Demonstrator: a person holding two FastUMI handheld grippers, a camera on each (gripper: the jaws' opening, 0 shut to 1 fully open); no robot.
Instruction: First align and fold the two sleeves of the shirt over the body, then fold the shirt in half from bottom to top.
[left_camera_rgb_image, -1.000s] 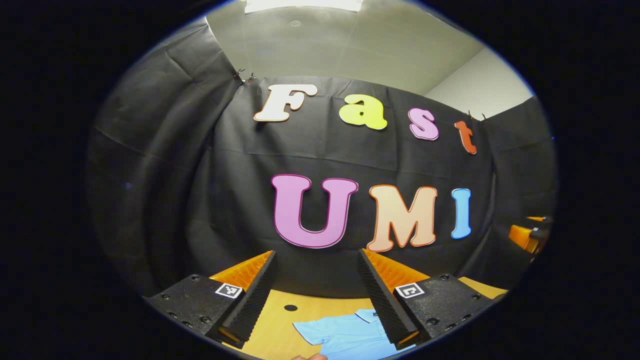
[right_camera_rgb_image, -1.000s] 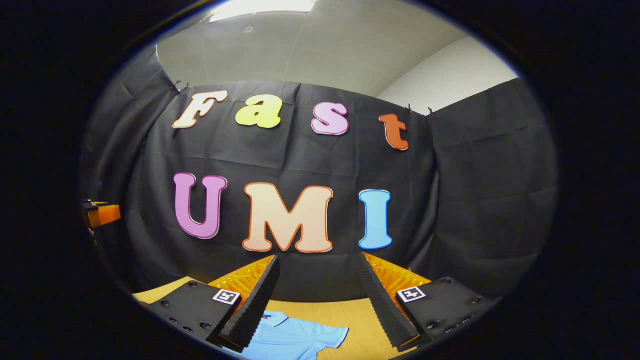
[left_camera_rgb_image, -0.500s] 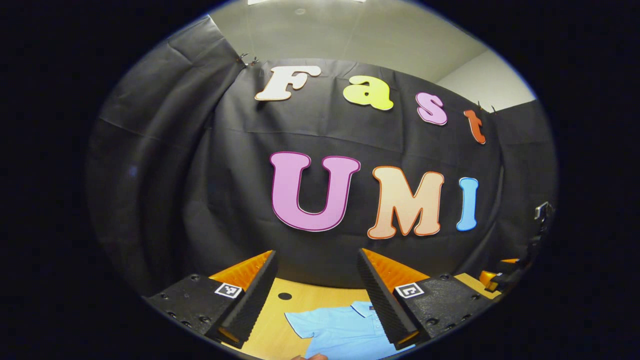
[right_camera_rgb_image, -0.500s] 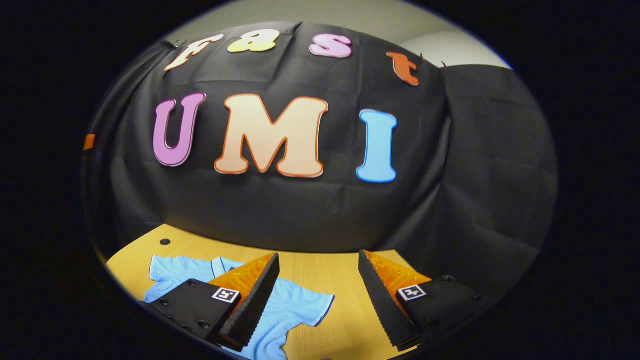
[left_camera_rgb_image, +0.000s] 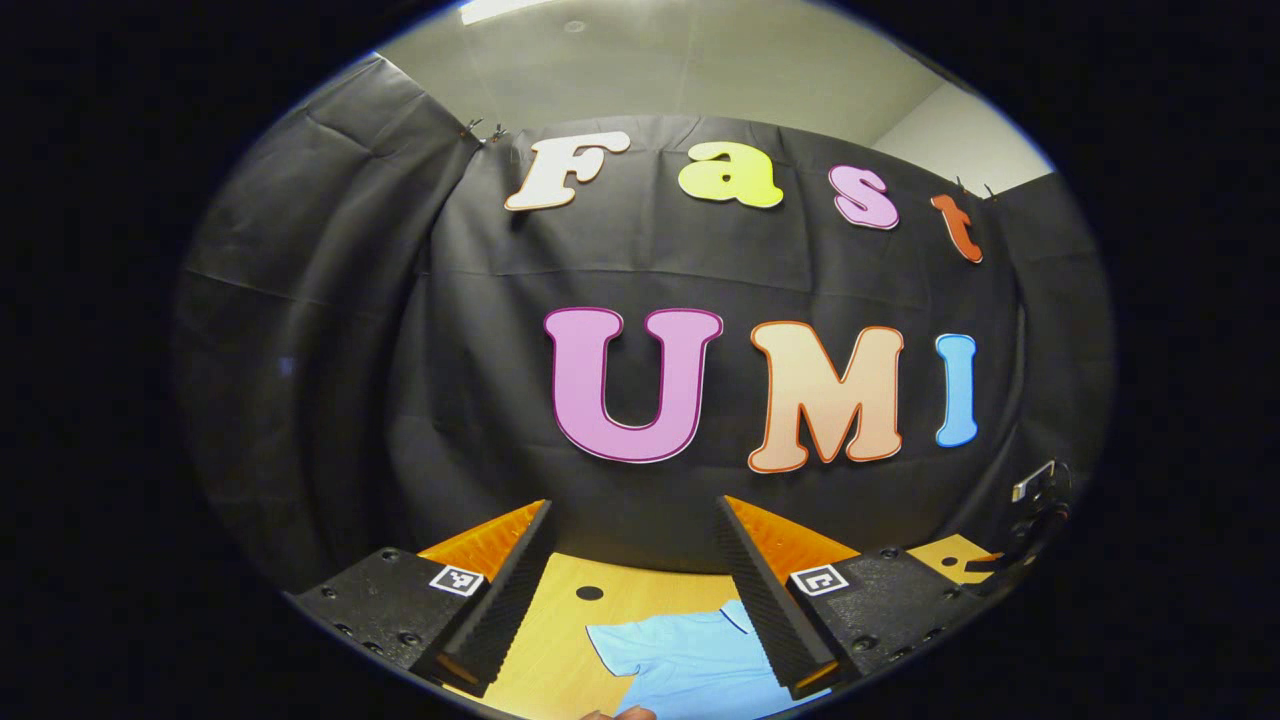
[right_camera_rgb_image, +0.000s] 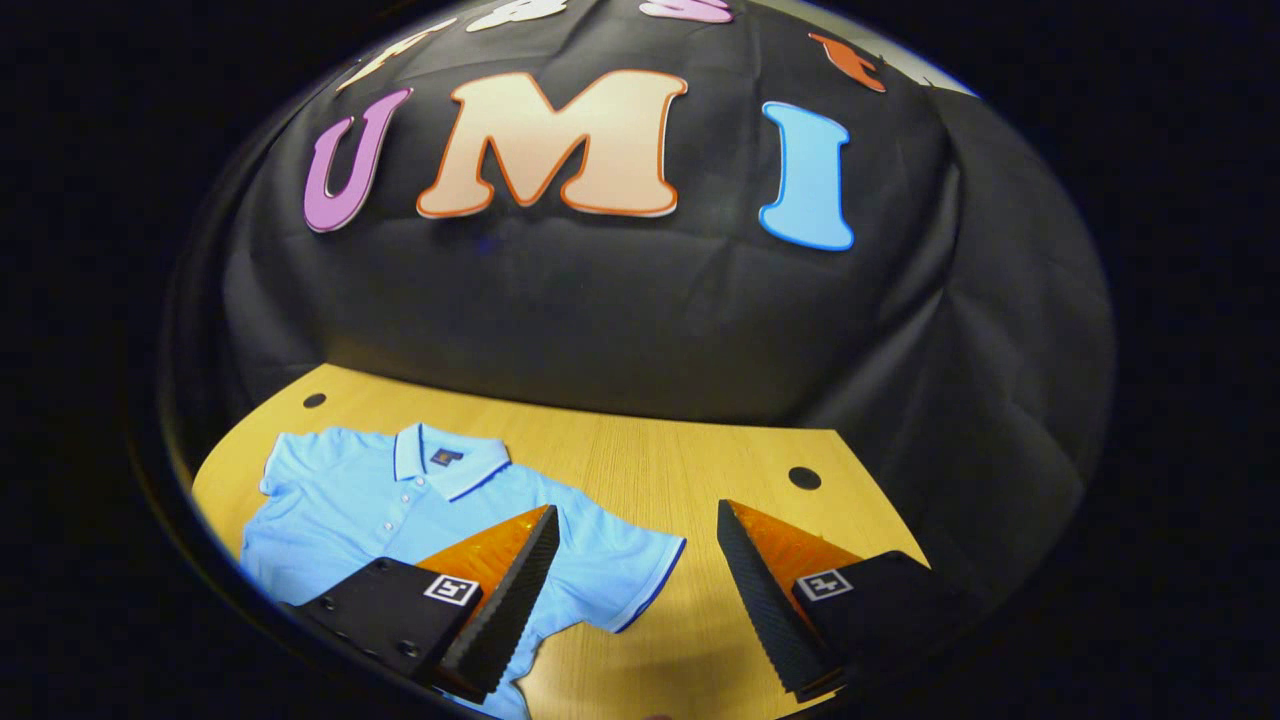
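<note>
One light blue polo shirt (right_camera_rgb_image: 400, 500) lies flat on the wooden tabletop (right_camera_rgb_image: 640, 450), at the lower left of the right gripper view, with collar, button placket and both short sleeves visible. The left gripper view catches just one sleeve and part of the collar of the shirt (left_camera_rgb_image: 680, 655) at its bottom centre. The right claw (right_camera_rgb_image: 635, 590) hangs wide apart above the shirt's sleeve, holding nothing. The left claw (left_camera_rgb_image: 632, 595) is likewise spread wide and empty. Two dark holes (right_camera_rgb_image: 803, 477) mark the tabletop in the right gripper view, one in the left.
</note>
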